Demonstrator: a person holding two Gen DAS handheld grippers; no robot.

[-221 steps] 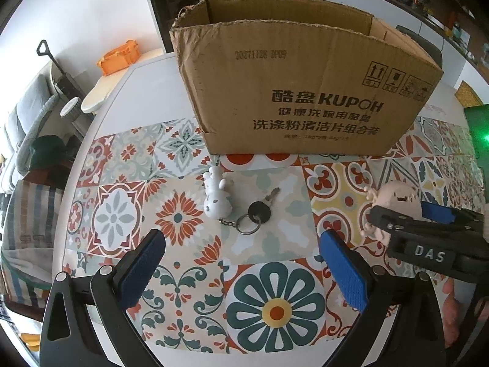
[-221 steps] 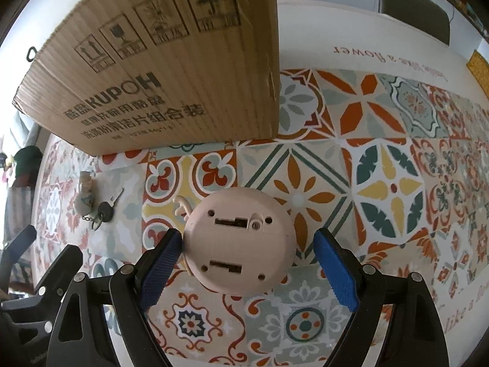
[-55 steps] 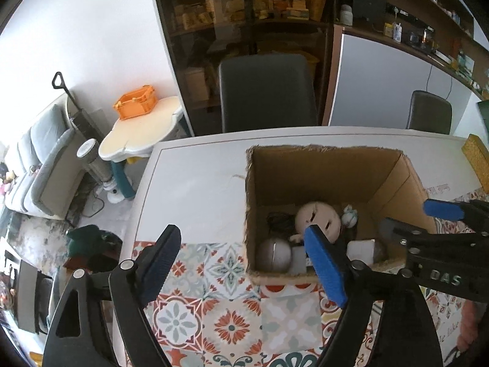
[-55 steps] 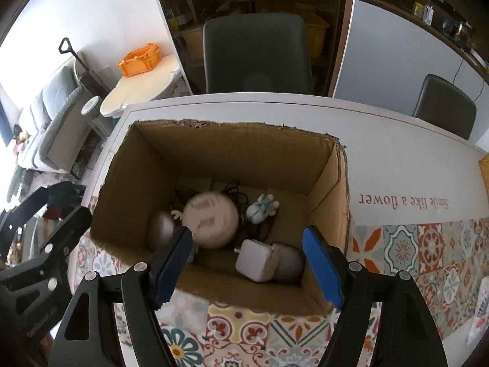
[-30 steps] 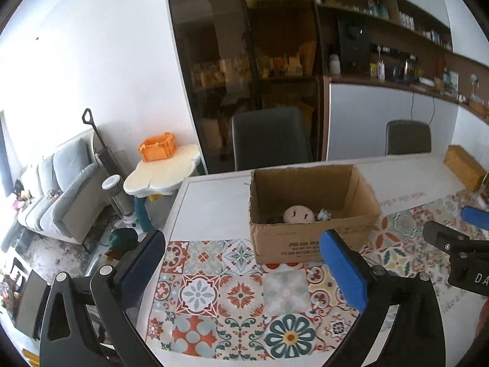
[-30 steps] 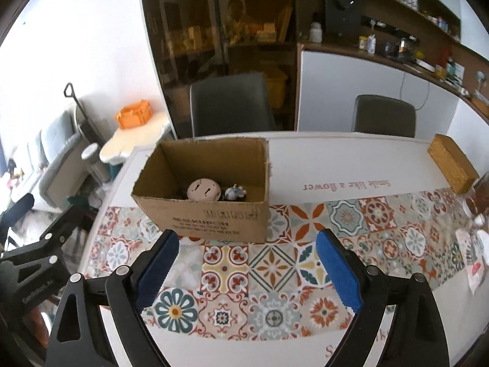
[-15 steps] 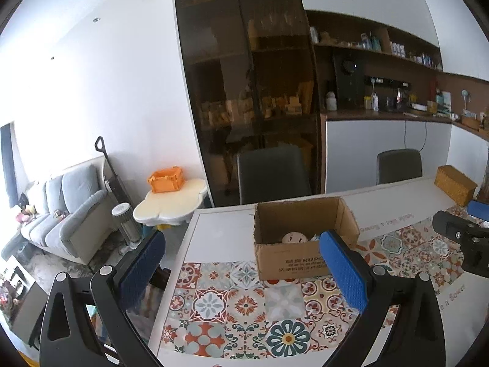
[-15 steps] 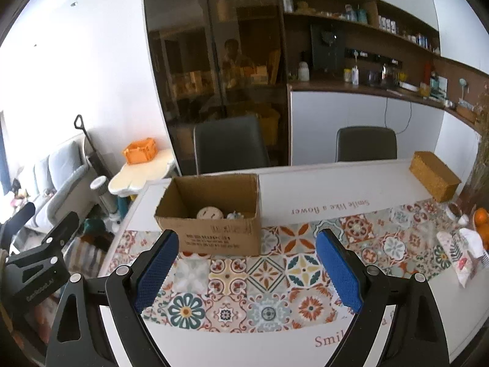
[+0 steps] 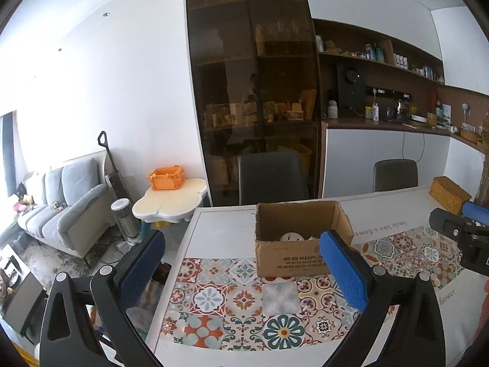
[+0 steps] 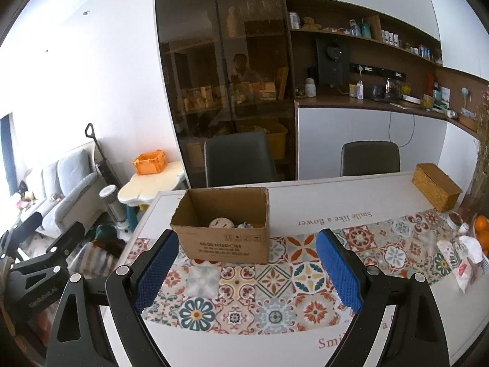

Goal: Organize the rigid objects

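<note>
Nearest, the left gripper (image 9: 241,263) and right gripper (image 10: 244,263) hang spread wide and empty above the tiled table (image 10: 275,278), short of the cardboard box (image 10: 223,238), inside which lie a round pink toy (image 10: 220,223) and small figurine (image 10: 245,225).

The left tongs (image 9: 243,270) are held wide apart, and nothing is between the two blue pads (image 9: 342,270). The right tongs (image 10: 247,272) are also spread wide with nothing between them. Both pairs point forward, side by side. The right tongs are seen at the far right of the left wrist view.
</note>
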